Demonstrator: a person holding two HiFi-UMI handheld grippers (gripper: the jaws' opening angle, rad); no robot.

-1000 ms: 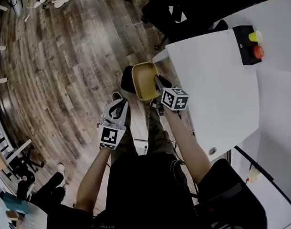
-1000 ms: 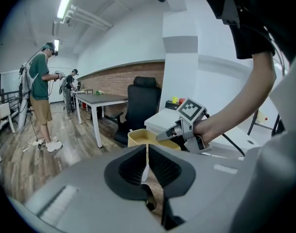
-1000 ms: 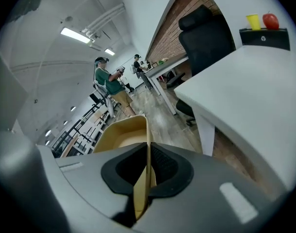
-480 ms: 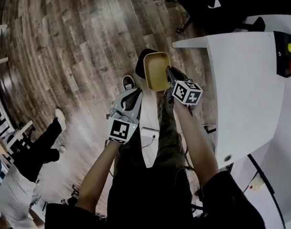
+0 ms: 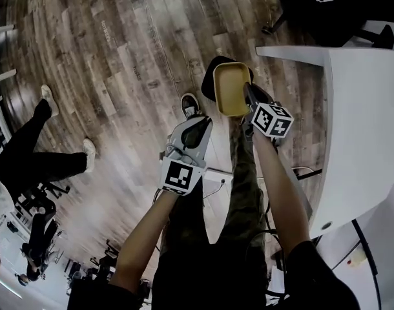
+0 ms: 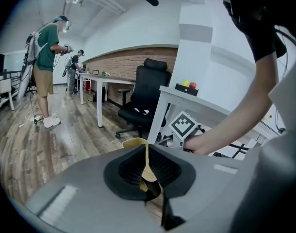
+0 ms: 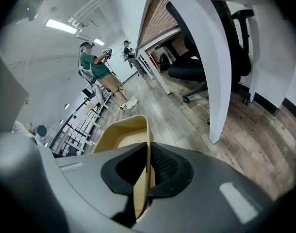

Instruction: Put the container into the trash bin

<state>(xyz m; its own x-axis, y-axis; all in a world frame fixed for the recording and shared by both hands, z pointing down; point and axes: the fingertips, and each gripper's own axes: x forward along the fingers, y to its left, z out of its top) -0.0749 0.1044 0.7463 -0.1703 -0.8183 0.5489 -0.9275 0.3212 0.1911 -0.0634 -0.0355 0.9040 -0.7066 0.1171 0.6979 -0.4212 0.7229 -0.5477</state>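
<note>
- Two grippers show in my head view, held out over the wooden floor (image 5: 119, 57), with the person's legs below them.
- My right gripper (image 5: 250, 95) is clamped on the yellow container (image 5: 230, 89). In the right gripper view the jaws pinch one thin side wall of the container (image 7: 123, 135) between them, and its open tub lies to the left of the jaws.
- From above, the container is held in the air with its opening facing up. It is on the far side of the right gripper, just left of the near corner of the white table (image 5: 358, 121).
- My left gripper (image 5: 198, 126) holds nothing. Its jaws are drawn together to a thin slit in the left gripper view, and the yellow of the container (image 6: 133, 142) beyond shows through and just above them.
- The left gripper sits near and to the left of the container, apart from it.
- A dark shape lies under the container's left edge; I cannot tell what it is.
- A shoe (image 5: 190, 102) with a white sole rests on the floor just beside the left gripper's tip.
- Another person (image 5: 29, 154) stands at far left on the floor.
- A black office chair (image 6: 143, 101) stands behind the table in the left gripper view.
</note>
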